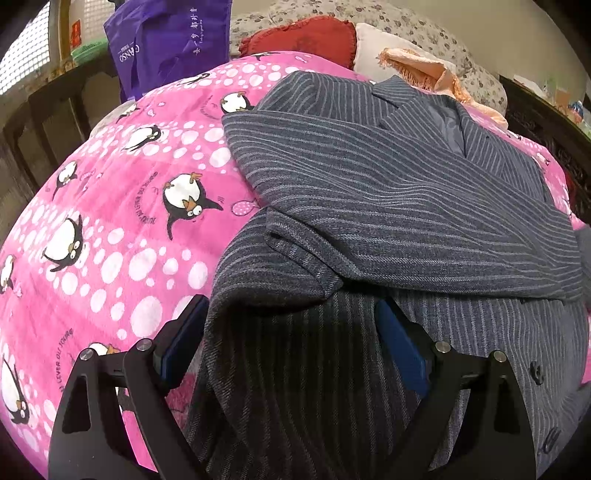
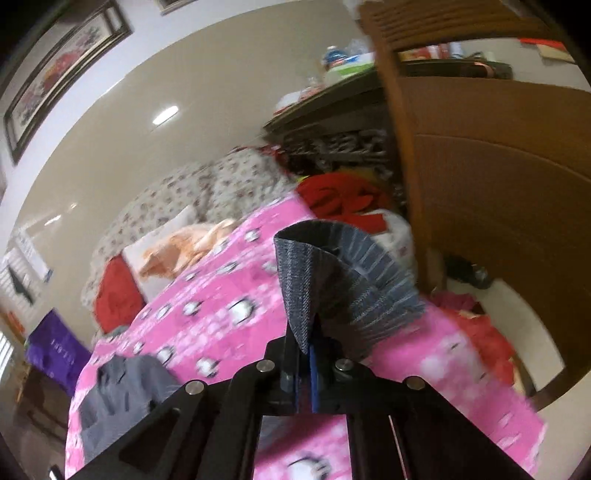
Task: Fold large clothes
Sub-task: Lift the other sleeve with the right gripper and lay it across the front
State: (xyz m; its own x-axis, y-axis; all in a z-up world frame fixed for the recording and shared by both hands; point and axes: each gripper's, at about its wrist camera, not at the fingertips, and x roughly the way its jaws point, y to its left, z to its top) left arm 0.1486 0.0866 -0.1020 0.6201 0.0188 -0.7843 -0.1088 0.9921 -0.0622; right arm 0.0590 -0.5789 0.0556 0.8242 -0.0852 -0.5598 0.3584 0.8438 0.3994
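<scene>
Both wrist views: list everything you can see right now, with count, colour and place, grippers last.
striped jacket: one, grey-blue with pale stripes, spread on the quilt; one piece of it lifted in the right wrist view.
penguin quilt: one, pink with white dots, covering the bed.
red cushion: one, at the head of the bed.
peach cloth: one, fringed, beside the cushion.
floral bedding: beige, behind the cushions.
purple bag: one, hanging at the bed's far left.
wooden door: brown, right of the bed.
framed picture: one, on the wall.
left gripper: jaws wide apart, jacket fabric draped between them.
right gripper: shut on a jacket fold.
</scene>
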